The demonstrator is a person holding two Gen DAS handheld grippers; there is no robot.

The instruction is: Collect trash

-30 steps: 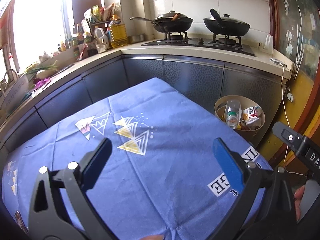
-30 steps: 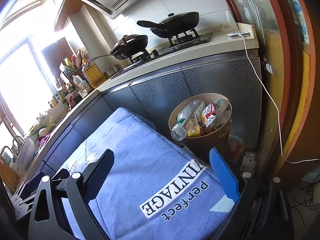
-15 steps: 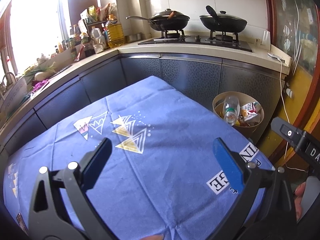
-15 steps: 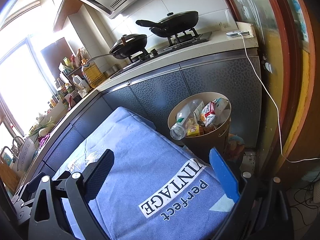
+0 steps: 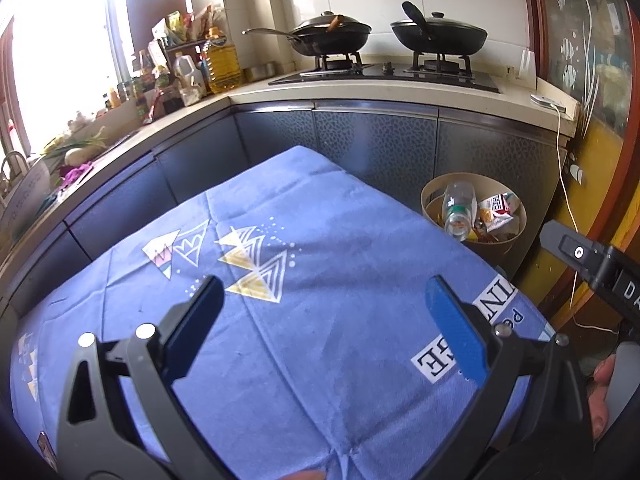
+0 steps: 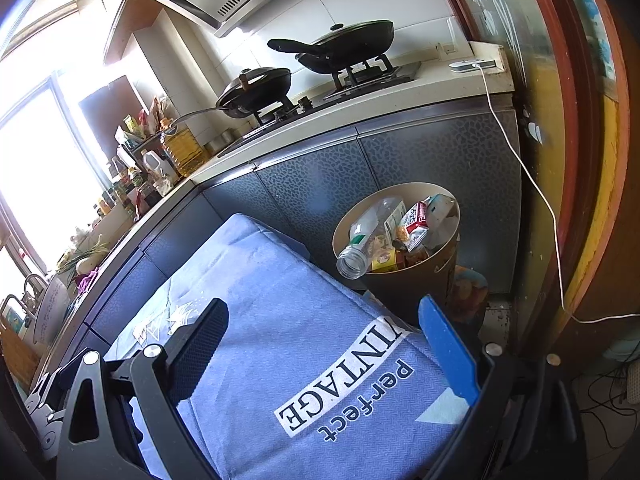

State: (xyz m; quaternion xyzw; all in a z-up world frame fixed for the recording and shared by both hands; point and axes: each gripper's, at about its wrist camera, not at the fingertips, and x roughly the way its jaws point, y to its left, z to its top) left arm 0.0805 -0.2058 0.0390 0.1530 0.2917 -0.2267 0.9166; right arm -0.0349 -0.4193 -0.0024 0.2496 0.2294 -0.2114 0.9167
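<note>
A round tan trash bin (image 5: 432, 196) (image 6: 416, 284) stands on the floor past the table's far right corner. It holds a clear plastic bottle (image 5: 458, 210) (image 6: 362, 240), a red and white carton (image 5: 496, 206) (image 6: 416, 220) and other wrappers. My left gripper (image 5: 320, 300) is open and empty above the blue tablecloth (image 5: 320, 360). My right gripper (image 6: 324, 320) is open and empty above the cloth's right end (image 6: 280, 340), near the bin. No loose trash shows on the cloth.
Grey kitchen cabinets (image 5: 376, 140) wrap around behind the table. Two black pans (image 5: 436, 34) sit on the stove. Bottles and an oil jug (image 5: 220, 64) crowd the counter by the window. A white cable (image 6: 532, 184) hangs at the right wall.
The left gripper has drawn back and risen slightly, so the counter and bin look a little farther. The right gripper has barely moved. Both stay open.
</note>
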